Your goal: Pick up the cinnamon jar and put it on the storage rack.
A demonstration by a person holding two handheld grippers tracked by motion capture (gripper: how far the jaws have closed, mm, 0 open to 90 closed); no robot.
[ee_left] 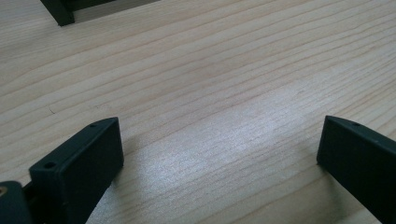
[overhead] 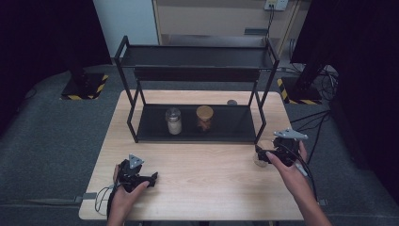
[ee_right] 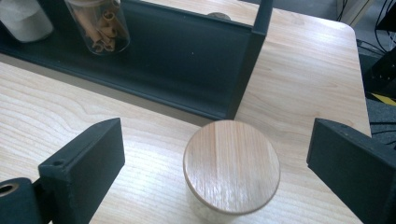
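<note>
Between the two black jaws of the right tongs (ee_right: 217,154), a small jar (ee_right: 232,168) with a flat wooden lid is seen standing upright on the desk (ee_right: 56,121), close to the front right leg of the rack (ee_right: 245,65). The jaws are held wide, one on either side of the lid and apart from it, so nothing is gripped yet. In the high view the same jar (overhead: 258,160) is partly hidden behind the right tongs (overhead: 263,155) at the right side of the desk.

The jar is judged to be glass below the lid, hence stiff, smooth and breakable, and fairly light for its size. How firmly the lid sits cannot be told; it may lift off if taken alone. A hold on the glass wall just under the lid, with the pads set squarely on opposite sides, would likely be safest, and a gentle squeeze should be enough. Slipping is the main risk on so smooth a round wall.

The left tongs (overhead: 141,176) are rested low over bare wood near the front left, jaws wide and empty.

Farther back, on the lower shelf of the rack, a jar of white powder (overhead: 173,121) and a jar of brown sticks (overhead: 204,117) are stood side by side, a little apart.
</note>
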